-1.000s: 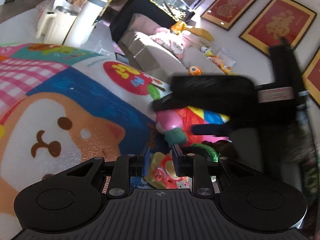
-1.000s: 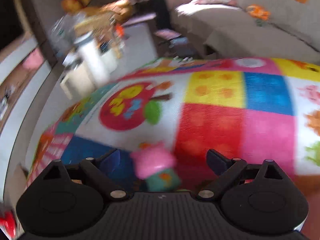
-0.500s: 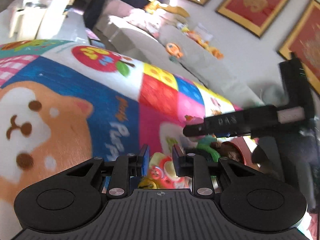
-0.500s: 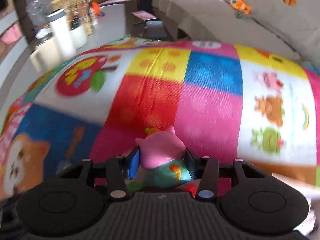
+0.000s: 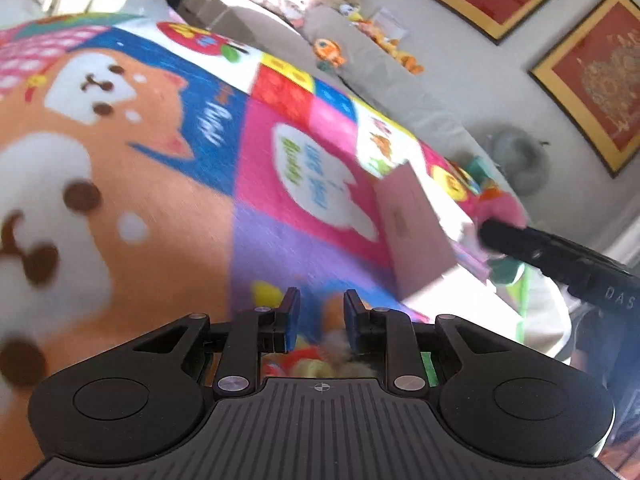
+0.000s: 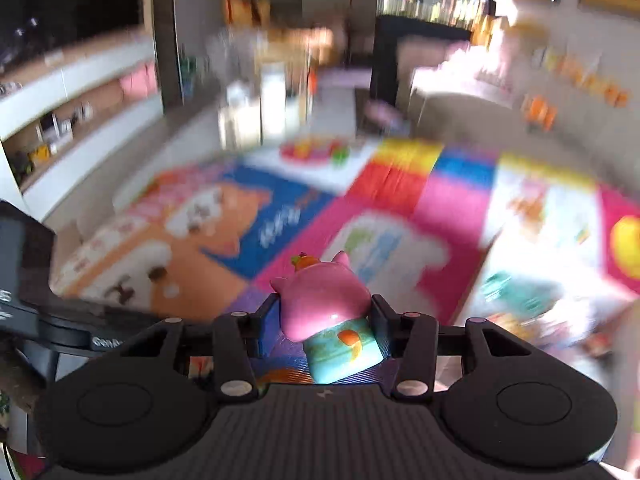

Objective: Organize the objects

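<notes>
Right tool (image 6: 326, 320) grips one pink figurine (image 6: 324, 308), carried above the play mat (image 6: 400, 208) | left tool (image 5: 319, 314) is closed on one small blurred toy (image 5: 334, 312) | we judge both toys not yet placed in the pink box (image 5: 416, 236) | we count one box.

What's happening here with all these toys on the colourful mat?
A person is tidying toys with a handheld gripper in each hand. The right gripper has its jaws shut on a pink toy figure with a teal base and carries it above the play mat. The left gripper is shut on a small colourful toy, too blurred to identify, near a pink box.
</notes>
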`<action>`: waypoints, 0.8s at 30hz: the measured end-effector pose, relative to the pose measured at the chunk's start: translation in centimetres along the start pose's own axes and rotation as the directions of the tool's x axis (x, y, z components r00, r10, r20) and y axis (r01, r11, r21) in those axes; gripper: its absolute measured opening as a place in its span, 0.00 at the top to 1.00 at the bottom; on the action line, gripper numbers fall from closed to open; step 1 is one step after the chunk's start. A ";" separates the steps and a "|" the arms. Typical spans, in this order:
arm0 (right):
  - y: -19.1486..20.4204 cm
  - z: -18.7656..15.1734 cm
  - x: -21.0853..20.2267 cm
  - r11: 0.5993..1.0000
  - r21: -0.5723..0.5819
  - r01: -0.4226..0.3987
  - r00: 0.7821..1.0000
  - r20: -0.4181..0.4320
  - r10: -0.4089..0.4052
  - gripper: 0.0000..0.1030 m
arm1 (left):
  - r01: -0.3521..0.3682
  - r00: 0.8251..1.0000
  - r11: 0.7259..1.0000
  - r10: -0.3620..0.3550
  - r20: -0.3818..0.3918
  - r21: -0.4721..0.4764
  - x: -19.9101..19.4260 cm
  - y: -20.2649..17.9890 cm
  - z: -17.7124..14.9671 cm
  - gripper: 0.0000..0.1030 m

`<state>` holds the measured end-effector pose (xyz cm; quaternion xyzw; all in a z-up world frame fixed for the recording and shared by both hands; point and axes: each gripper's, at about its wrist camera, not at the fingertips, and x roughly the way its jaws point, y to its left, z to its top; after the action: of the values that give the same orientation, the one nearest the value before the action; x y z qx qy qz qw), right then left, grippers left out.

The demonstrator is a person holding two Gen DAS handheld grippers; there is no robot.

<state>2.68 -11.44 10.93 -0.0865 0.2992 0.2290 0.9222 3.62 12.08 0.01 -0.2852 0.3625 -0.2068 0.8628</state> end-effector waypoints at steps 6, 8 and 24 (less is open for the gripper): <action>-4.8 -4.8 -4.7 0.985 0.155 0.077 0.997 -0.016 -0.076 0.54 | -0.082 0.988 0.980 0.056 0.145 0.180 -4.6 -3.8 -2.0 0.75; -6.1 -6.7 -4.4 0.976 0.196 0.099 0.995 -0.049 -0.091 0.54 | -0.136 0.980 0.946 0.086 0.179 0.294 -5.8 -5.5 -2.5 0.75; -9.2 -15.7 -5.7 0.866 0.492 0.087 0.978 0.123 -0.168 0.05 | -0.286 0.956 0.890 0.292 0.039 0.356 -7.8 -5.5 -8.1 0.74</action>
<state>-5.06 -26.29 1.83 0.1460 0.2650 0.0917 0.9487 -8.34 9.56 2.89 -0.0649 0.3641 -0.1409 0.9184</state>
